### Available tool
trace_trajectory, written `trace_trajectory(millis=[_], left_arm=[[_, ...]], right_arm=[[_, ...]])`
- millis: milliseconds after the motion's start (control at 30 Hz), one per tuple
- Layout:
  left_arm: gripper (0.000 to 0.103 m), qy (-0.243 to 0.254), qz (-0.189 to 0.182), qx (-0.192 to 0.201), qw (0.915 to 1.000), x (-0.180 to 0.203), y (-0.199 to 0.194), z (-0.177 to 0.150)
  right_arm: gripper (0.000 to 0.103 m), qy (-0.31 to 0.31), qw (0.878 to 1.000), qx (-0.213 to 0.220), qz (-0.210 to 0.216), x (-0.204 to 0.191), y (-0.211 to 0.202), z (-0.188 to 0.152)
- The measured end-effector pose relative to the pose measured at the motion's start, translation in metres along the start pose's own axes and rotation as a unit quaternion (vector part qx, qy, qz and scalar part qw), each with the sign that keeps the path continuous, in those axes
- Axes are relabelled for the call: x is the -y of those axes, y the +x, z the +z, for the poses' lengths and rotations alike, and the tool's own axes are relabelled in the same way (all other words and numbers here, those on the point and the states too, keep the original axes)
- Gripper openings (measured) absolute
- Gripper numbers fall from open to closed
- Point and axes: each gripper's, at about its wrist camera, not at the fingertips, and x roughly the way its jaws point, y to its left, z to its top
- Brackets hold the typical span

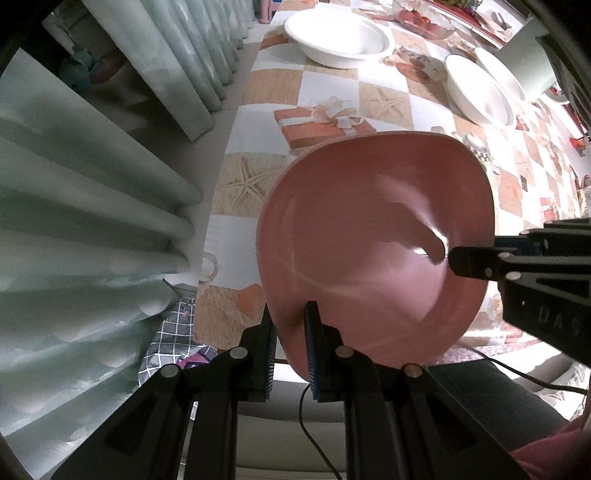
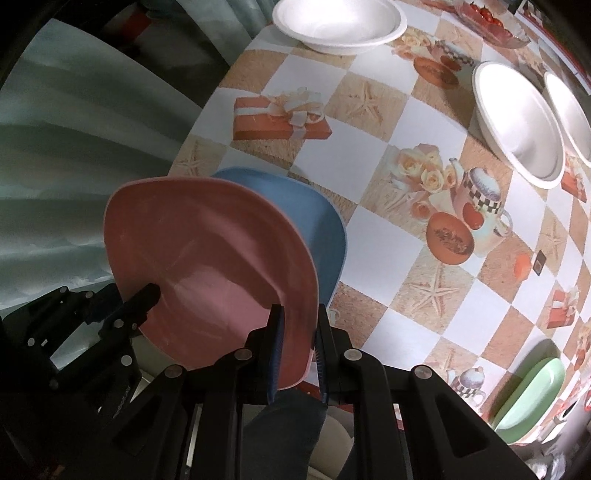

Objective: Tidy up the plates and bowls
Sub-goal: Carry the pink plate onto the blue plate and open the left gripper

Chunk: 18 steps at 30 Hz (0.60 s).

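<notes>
- Black fingers of the left gripper (image 1: 290, 332) fill the bottom of the left wrist view, their blue pads pinched narrow on the near rim of the pink plate (image 1: 373, 254).
- In the right wrist view the right gripper (image 2: 298, 332) is likewise clamped tight on the pink plate's (image 2: 207, 258) rim, so the plate is held tilted between both tools, above the near edge of the table (image 2: 369, 155).
- Seen from the left wrist, the right gripper (image 1: 452, 260) reaches in from the right edge, one finger lying over the plate's inner face; most of its body is cut off by the frame.
- Raised letters on that body read roughly "DAS"; the rest is too dark and cropped to read.
- A blue plate (image 2: 325, 229) lies on the table just behind and under the pink one, mostly hidden, with only its far and right edge showing.
- A green plate (image 2: 535, 395) sits near the lower right of the right wrist view, partly cut off by the lens rim.
- Three white bowls stand further back: one large bowl (image 2: 338, 24) at the far edge, and two overlapping bowls (image 2: 517, 122) to the right, the rightmost cropped.
- The tablecloth is printed with starfish, gift boxes, roses and teapots.
- A glass dish (image 2: 487, 20) with red contents sits at the far corner, too blurred to identify.
- Pale pleated curtains (image 1: 92, 221) hang left of the table.
</notes>
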Motion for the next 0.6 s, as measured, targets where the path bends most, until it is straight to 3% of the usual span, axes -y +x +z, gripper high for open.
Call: trace_trajectory(millis=[500, 600], left_arm=[[0.016, 0.015, 0.018, -0.008, 0.9997, 0.010, 0.015, 0.015], [0.021, 0.021, 0.022, -0.009, 0.9995, 0.012, 0.015, 0.015]], right_arm=[[0.018, 0.028, 0.999, -0.024, 0.001, 0.020, 0.023, 0.002], [0.018, 0.032, 0.999, -0.031, 0.007, 0.023, 0.026, 0.001]])
